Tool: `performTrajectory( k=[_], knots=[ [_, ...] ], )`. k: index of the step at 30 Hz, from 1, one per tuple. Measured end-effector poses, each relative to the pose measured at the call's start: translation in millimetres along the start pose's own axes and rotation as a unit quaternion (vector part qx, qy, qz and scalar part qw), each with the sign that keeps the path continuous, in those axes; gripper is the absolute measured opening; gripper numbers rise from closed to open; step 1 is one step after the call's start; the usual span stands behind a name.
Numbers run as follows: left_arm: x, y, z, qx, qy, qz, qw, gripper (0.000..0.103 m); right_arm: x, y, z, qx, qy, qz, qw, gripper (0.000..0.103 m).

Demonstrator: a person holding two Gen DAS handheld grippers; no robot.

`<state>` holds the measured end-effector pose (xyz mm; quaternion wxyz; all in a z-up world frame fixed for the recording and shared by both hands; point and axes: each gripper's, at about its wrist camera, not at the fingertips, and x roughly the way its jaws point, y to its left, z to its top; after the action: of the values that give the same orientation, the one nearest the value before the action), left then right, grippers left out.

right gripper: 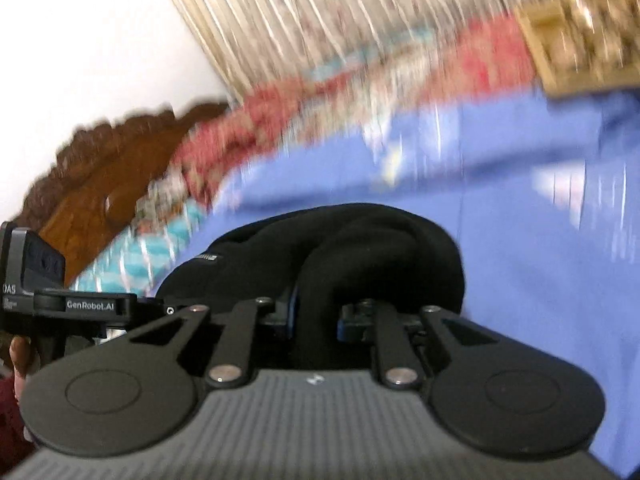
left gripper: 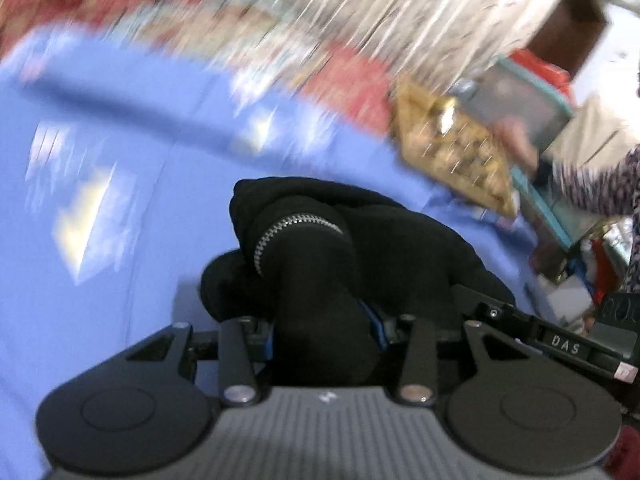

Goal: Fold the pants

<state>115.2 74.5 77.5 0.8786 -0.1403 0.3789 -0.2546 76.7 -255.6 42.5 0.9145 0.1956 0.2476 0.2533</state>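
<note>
Black pants [left gripper: 320,240] with a silver zipper bunch up over the blue bedsheet [left gripper: 100,300]. In the left wrist view my left gripper [left gripper: 324,332] is shut on a thick fold of this black cloth, which fills the gap between the jaws. The right wrist view shows the same pants [right gripper: 360,248] bulging in a dark roll ahead of my right gripper [right gripper: 316,320], which is shut on a narrower fold of them. Both views are smeared by motion. The other gripper's body shows at the right edge of the left view and the left edge of the right view.
A blue sheet [right gripper: 540,240] covers the bed. A red patterned blanket [left gripper: 352,84] and a gold cushion [left gripper: 452,152] lie at its far side, with a pale curtain [right gripper: 320,12] behind. A carved wooden headboard [right gripper: 104,184] stands at left. A patterned sleeve [left gripper: 600,192] reaches in at right.
</note>
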Motion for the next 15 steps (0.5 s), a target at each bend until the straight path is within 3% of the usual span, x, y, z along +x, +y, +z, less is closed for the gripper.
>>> performTrajectory(
  k=[4,6,10,12,13,14,15],
  knots=[
    [30,-24,63,0.031,-0.048,-0.017,0.9982,0.041,3,-20,59,-0.03,-0.066,-0.014,0.997,0.02],
    [66,-29,83,0.035,-0.046,-0.01,0.9983,0.042,15,-41,76,-0.036,-0.077,-0.034,0.996,0.02],
    [159,-26,85,0.03,0.001,0.033,0.999,0.044,63,-102,79,0.004,-0.045,-0.089,0.995,0.021],
    [211,-17,67,0.039,0.052,0.092,0.9937,0.048,104,-136,68,0.026,0.018,-0.136,0.99,0.027],
    [236,-13,57,0.046,0.086,0.12,0.9879,0.05,126,-154,59,0.05,0.066,-0.172,0.982,0.033],
    [250,-11,47,0.046,0.098,0.129,0.9858,0.057,140,-173,47,0.081,0.097,-0.201,0.971,0.057],
    [248,-13,42,0.044,0.083,0.138,0.9859,0.057,136,-183,41,0.11,0.074,-0.197,0.971,0.063]
  ],
)
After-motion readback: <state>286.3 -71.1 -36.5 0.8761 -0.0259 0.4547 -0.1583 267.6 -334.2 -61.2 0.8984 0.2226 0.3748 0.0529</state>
